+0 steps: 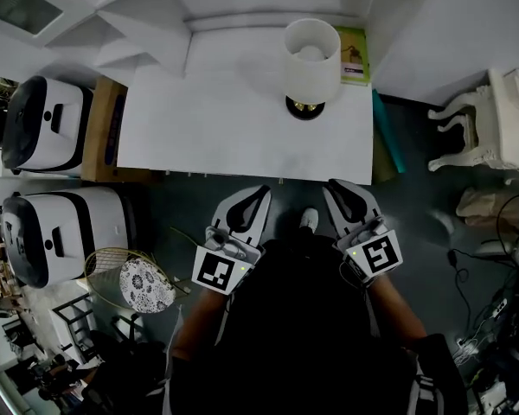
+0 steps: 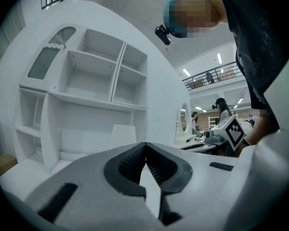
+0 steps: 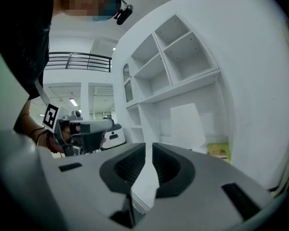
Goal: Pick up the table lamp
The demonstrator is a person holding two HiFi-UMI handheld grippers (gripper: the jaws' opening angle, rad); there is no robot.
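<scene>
The table lamp (image 1: 311,60) has a white drum shade and a dark round base and stands upright at the back right of the white desk (image 1: 208,128). My left gripper (image 1: 262,189) and right gripper (image 1: 334,185) hover side by side just short of the desk's front edge, both shut and holding nothing. They are well short of the lamp. In the left gripper view the lamp shade (image 2: 124,134) shows ahead, beyond the shut gripper (image 2: 145,146). In the right gripper view the lamp shade (image 3: 187,124) stands ahead, right of the shut gripper (image 3: 149,147).
A white shelf unit (image 2: 91,71) rises behind the desk. A green book (image 1: 355,54) lies right of the lamp. Two white machines (image 1: 48,232) and a wooden box (image 1: 104,128) stand left of the desk. A racket (image 1: 125,279) lies on the floor, and a white carved stool (image 1: 484,124) stands at the right.
</scene>
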